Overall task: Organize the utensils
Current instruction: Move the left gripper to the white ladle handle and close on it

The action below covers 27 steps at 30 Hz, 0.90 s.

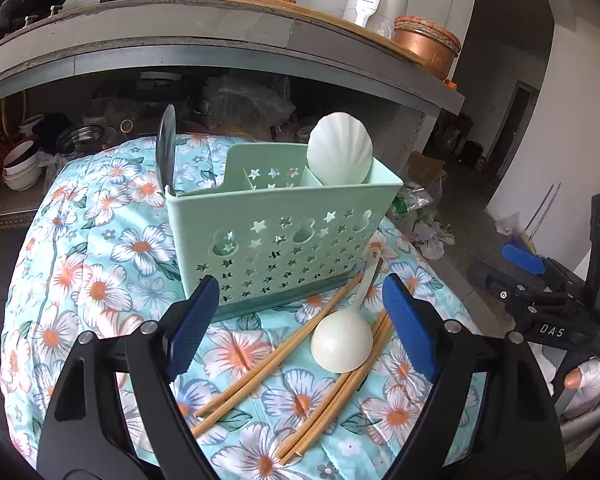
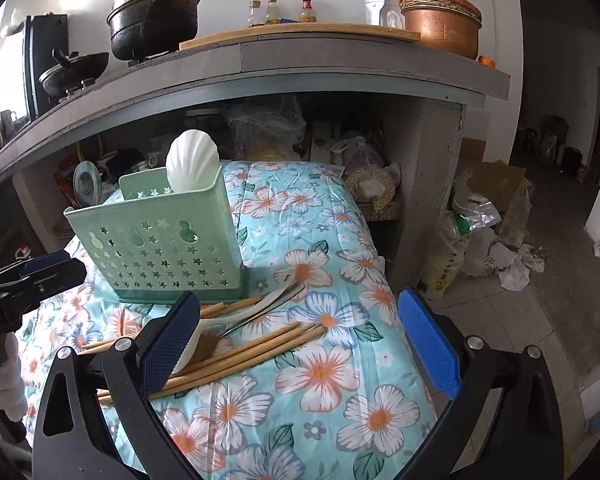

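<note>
White ladle (image 1: 342, 346) lies bowl-down on the near part of the floral cloth (image 1: 100, 280), bowl resting over the chopsticks (image 1: 260, 372), handle running far-right up against the green caddy (image 1: 276, 240). Looks like light, stiff plastic; the domed bowl is probably slick, so I'd pinch the thin handle, not the bowl. Chopsticks are thin, light and rigid, likely to roll or scatter; take them mid-length, a few at a time. A metal utensil (image 2: 268, 308) lies among them in the right view, type unclear.

Caddy stands upright, far of the pile. Shell-shaped scoop (image 1: 340, 152) sits in its right compartment, dark utensil (image 1: 167, 148) at its left end.

Left gripper (image 1: 300, 328) is spread wide, empty, ladle bowl seen between its fingers. Right gripper (image 2: 300, 342) is fully spread, empty, over the right-hand chopsticks.
</note>
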{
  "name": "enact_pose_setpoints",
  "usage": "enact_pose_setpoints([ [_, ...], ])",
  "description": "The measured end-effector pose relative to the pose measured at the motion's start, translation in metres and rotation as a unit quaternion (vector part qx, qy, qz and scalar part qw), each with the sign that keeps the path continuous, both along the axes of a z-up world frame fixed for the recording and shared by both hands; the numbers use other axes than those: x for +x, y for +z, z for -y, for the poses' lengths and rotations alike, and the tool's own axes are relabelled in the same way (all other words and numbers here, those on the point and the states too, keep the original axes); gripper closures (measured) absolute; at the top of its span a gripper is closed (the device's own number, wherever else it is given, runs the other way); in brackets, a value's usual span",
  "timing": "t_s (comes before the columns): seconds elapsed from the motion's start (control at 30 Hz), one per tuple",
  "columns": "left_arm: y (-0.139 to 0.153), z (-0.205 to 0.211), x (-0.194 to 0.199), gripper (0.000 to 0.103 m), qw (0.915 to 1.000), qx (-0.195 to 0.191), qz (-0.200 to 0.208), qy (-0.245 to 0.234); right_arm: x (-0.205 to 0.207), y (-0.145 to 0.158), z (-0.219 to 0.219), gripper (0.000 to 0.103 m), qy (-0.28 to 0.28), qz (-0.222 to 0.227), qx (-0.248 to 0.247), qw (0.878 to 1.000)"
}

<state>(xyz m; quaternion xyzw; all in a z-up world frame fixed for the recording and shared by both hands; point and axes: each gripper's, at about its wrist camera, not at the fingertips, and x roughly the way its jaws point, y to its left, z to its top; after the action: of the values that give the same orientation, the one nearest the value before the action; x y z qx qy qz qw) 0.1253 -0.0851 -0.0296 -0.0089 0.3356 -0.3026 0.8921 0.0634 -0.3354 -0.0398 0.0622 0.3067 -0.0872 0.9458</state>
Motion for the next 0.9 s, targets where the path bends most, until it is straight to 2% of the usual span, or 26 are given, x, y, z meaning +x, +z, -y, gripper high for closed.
enact_pose_setpoints([
  [0.33,-0.023,0.038,-0.006,0.023,0.9946,0.099,0.009,-0.030,0.008,-0.025,0.031,0.006,-0.040,-0.028,0.066,0.997],
  [0.7,-0.047,0.073,-0.013,0.024,0.9857,0.149,0.007,-0.079,0.019,-0.047,0.033,0.006,-0.038,-0.059,0.085,0.994],
  [0.9,-0.058,0.086,-0.017,0.033,0.9792,0.178,0.015,-0.097,0.024,-0.051,0.030,0.006,-0.032,-0.065,0.086,0.994],
])
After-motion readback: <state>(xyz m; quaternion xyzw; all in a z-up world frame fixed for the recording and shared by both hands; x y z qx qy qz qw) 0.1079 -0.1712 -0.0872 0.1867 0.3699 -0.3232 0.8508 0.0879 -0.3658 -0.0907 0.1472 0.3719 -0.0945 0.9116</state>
